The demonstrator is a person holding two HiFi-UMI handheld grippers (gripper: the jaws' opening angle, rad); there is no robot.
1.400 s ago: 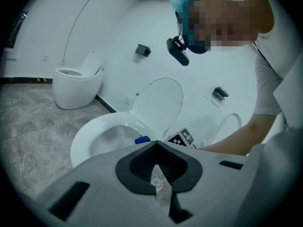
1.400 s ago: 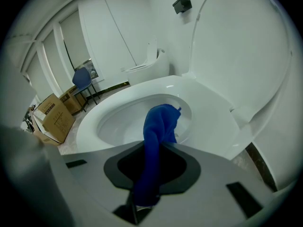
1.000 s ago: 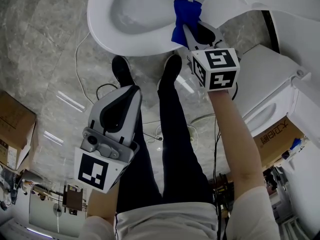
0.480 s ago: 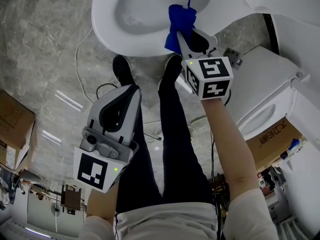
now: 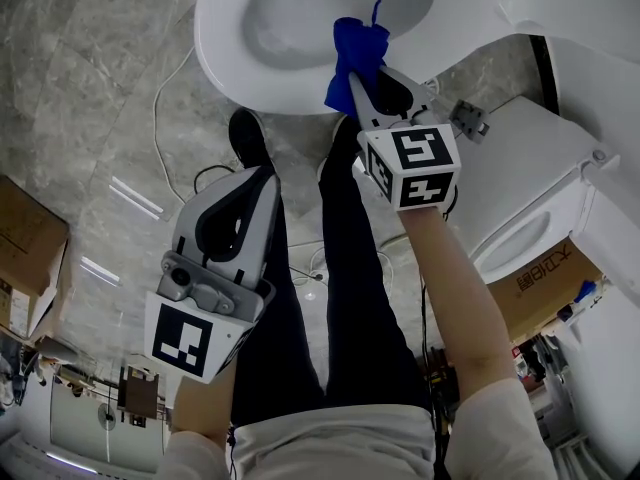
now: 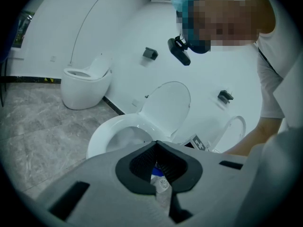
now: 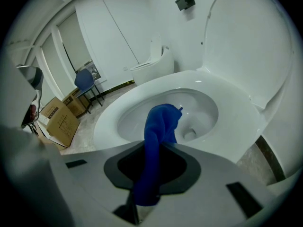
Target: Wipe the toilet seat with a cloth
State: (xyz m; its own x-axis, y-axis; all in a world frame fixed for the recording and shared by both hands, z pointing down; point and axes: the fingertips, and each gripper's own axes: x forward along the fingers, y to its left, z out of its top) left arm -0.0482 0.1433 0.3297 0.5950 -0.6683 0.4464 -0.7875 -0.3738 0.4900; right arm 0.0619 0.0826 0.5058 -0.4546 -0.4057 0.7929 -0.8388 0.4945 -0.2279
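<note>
While my right tongs (image 5: 356, 86) clamp the blue cloth (image 5: 358, 46) over the toilet seat (image 5: 222, 63) rim at top centre, my left tongs (image 5: 258, 180) hang closed, empty — lower left. Wiping looks under way; next I'd press down and drag the cloth along the rim.

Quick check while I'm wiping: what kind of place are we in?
Probably a bathroom-fixture showroom or test room, not a home bathroom: besides the toilet under the blue cloth, a second toilet stands by the wall, and cardboard boxes sit on the floor.
</note>
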